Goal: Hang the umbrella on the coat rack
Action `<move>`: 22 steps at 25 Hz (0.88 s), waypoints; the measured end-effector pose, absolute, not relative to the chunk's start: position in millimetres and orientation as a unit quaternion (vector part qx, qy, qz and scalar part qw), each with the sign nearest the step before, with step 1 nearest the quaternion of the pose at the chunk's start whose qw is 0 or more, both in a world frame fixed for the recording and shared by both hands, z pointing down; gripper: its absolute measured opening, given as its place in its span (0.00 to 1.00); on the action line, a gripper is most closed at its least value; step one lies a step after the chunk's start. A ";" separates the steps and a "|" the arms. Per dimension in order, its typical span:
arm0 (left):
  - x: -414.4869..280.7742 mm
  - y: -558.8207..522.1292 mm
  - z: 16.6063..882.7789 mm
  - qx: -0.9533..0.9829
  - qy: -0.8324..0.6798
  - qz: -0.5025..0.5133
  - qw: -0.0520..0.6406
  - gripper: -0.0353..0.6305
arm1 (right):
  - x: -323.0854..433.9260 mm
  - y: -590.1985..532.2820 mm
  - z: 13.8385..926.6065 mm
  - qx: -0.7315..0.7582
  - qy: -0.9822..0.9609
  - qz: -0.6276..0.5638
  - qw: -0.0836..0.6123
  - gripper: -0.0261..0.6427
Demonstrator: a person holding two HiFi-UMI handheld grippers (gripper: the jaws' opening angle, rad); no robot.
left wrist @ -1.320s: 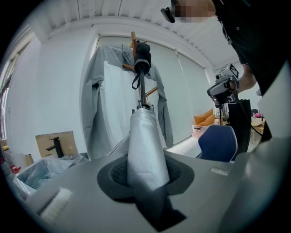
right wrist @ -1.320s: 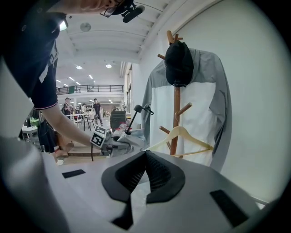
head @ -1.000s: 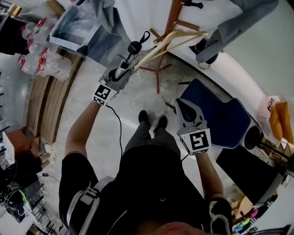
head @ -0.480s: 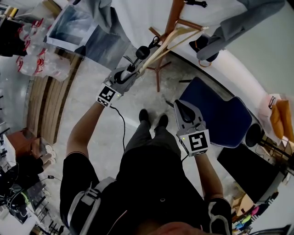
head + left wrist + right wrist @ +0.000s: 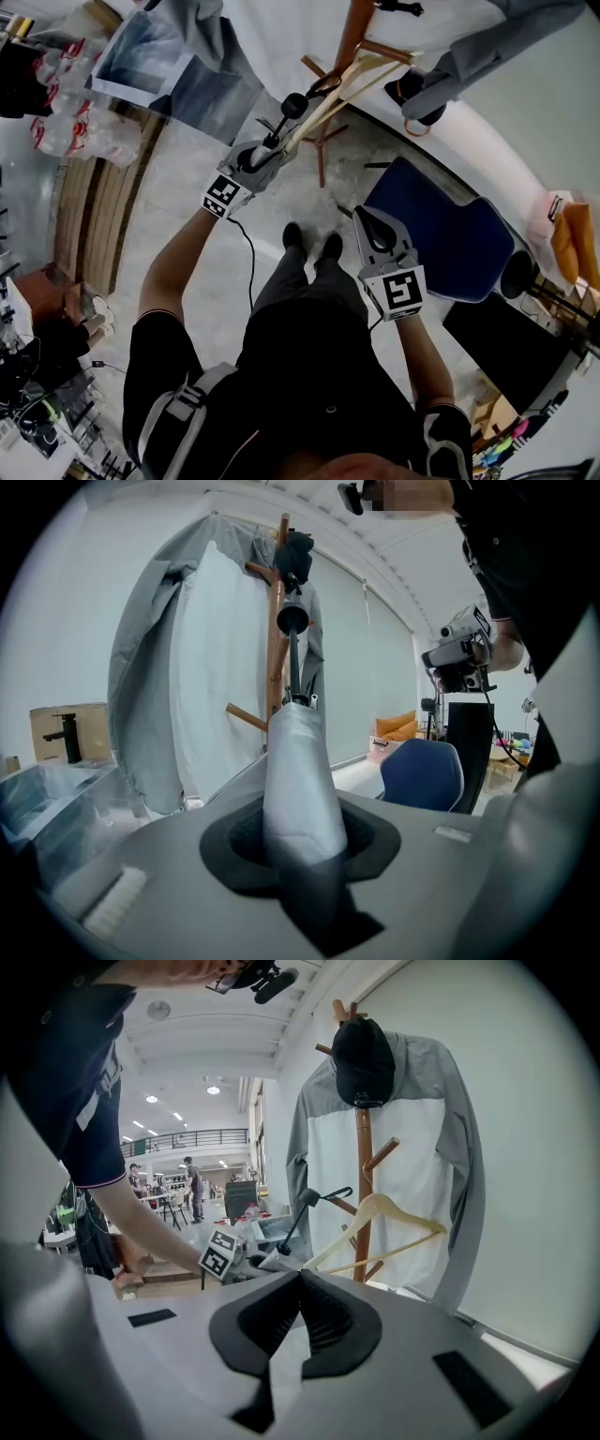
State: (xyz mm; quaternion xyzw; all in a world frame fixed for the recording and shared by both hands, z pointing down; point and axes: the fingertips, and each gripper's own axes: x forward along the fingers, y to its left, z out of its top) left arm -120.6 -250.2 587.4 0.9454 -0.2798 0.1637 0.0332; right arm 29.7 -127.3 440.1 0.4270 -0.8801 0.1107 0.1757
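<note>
My left gripper (image 5: 265, 152) is shut on the folded grey umbrella (image 5: 298, 780). The umbrella's shaft runs up to a black knob handle (image 5: 295, 105) with a strap loop (image 5: 324, 85). The loop end lies close to a peg of the wooden coat rack (image 5: 355, 28); I cannot tell if they touch. In the left gripper view the knob (image 5: 292, 621) stands just before the rack's pole (image 5: 276, 658). My right gripper (image 5: 372, 221) hangs lower at the right, shut and empty. From the right gripper (image 5: 300, 1275) view the umbrella (image 5: 296, 1211) slants towards the rack (image 5: 362, 1185).
On the rack hang a grey-and-white jacket (image 5: 412, 1166), a black cap (image 5: 362, 1058) and a bare wooden hanger (image 5: 361, 75). A blue office chair (image 5: 441, 230) stands at the right, behind the right gripper. Clear boxes and shelving (image 5: 141, 56) fill the left side.
My left gripper has carried the umbrella to the right and a little down, bringing the knob and strap closer to the rack's peg. The right gripper has stayed in place.
</note>
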 end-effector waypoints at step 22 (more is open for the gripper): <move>-128.9 -237.0 597.8 0.936 -0.308 0.144 0.090 0.21 | 25.0 -129.3 442.4 0.414 -0.885 0.116 0.180 0.04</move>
